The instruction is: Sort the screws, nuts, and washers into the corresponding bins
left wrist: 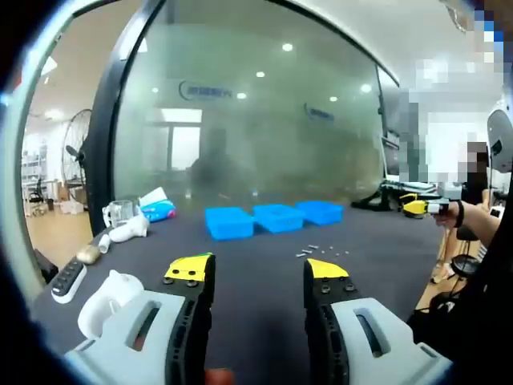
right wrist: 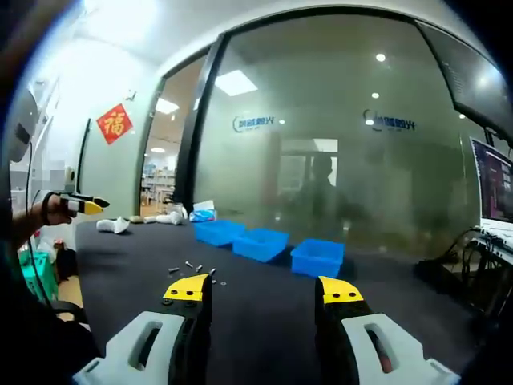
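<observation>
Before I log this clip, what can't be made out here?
- Small parts on the table: too small in both views to tell screws, nuts and washers apart.
- Three blue bins: walls hide their contents.
- Left gripper, right gripper: jaws apart, holding nothing; bodies cut off at the bottom edge.

Looks like an office turned robotics lab. Big frosted glass wall with a company logo on it, recessed ceiling lights, a monitor with cables at the far right, a red paper decoration on the left wall, and a standing fan far left.
</observation>
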Demonstrator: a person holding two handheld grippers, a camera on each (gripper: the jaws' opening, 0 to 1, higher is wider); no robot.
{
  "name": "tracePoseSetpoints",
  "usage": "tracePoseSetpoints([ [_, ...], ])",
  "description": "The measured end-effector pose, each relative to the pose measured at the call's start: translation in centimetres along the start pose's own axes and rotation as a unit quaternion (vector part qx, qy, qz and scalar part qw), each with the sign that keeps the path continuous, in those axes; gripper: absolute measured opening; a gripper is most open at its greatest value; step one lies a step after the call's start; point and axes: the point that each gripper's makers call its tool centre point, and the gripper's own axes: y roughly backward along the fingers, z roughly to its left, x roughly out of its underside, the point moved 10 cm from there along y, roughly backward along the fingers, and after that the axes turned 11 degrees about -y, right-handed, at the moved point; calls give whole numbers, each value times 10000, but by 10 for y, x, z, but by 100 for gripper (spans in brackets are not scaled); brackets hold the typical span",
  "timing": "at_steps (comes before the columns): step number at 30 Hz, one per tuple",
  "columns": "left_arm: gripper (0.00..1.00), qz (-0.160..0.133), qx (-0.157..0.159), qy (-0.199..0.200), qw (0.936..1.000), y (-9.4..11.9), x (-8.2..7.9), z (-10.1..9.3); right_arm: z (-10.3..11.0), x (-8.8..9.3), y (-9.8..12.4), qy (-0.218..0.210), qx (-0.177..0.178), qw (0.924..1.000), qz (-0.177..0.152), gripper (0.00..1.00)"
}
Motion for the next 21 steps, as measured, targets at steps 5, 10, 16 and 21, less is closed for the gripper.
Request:
tracePoseSetpoints([
  [5, 43, -3, -13, -9, 10000, 1, 0, 1, 1, 1, 0, 4, -4, 10000, 12, 48],
  [10, 43, 1, -8, -2, 10000, 0, 0, 0, 0, 0, 0, -5, 11, 10000, -2, 48],
  [16, 43, 4, 11, 19, 10000, 0, 1, -1, 1, 2, -1, 15, -11, 10000, 47, 49],
  [21, 43, 4, 16, 16, 10000, -1, 1, -1, 1, 3, -1, 18, -12, 10000, 66, 49],
])
